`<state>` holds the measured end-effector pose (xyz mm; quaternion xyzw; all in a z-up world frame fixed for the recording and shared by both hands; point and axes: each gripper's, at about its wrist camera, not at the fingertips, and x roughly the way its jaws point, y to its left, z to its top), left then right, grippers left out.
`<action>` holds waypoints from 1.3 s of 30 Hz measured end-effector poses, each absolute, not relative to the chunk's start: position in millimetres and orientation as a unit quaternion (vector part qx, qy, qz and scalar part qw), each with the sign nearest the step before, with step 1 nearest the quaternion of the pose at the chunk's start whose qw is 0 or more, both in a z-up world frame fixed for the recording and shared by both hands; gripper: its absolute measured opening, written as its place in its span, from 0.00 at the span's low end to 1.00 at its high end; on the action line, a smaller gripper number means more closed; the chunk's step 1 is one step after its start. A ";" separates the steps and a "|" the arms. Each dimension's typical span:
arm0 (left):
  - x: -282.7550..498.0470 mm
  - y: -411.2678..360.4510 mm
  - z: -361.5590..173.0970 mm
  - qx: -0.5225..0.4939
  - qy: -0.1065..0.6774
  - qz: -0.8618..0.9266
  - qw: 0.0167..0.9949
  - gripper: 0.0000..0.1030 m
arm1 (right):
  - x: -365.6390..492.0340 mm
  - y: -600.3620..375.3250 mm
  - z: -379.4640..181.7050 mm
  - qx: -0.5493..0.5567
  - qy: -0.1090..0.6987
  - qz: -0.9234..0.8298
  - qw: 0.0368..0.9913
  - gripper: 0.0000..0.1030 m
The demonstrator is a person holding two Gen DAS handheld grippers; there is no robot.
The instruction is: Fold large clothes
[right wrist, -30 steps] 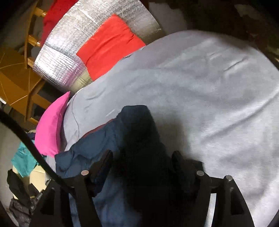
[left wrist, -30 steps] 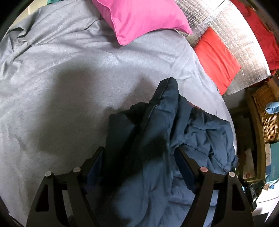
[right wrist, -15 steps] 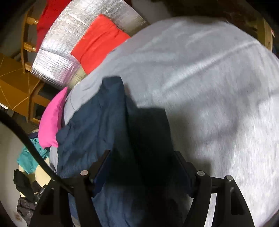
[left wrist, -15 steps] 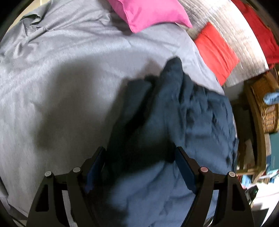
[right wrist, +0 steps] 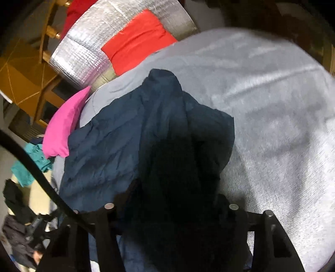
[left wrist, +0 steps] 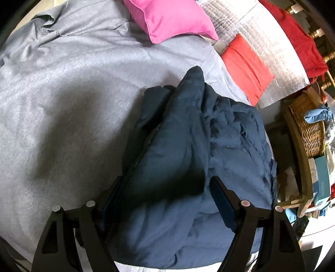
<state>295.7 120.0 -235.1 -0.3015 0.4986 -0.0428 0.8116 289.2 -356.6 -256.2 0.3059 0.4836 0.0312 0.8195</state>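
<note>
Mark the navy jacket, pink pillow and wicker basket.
navy jacket (left wrist: 236, 134): left wrist view, rumpled right half.
pink pillow (left wrist: 173, 18): left wrist view, middle of its face.
wicker basket (left wrist: 309, 134): left wrist view, woven side.

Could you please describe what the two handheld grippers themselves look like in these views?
Both are matte black. The left gripper has two angular fingers with triangular cut-outs, silver round pins, and dark blue pads. The right gripper shows the same black frame and silver pins, and a black cable curves past it.
</note>
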 end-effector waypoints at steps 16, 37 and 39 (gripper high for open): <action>255.1 154.3 -234.0 -0.336 0.501 -0.046 0.796 0.80 | 261.5 -397.5 -258.0 0.377 0.461 0.017 0.803 0.62; 276.2 118.4 -242.5 -0.251 0.511 -0.064 0.820 0.78 | 284.0 -372.1 -270.8 0.345 0.482 0.047 0.804 0.49; 277.0 119.8 -242.0 -0.260 0.510 -0.063 0.818 0.78 | 281.8 -381.4 -276.3 0.373 0.485 0.051 0.789 0.53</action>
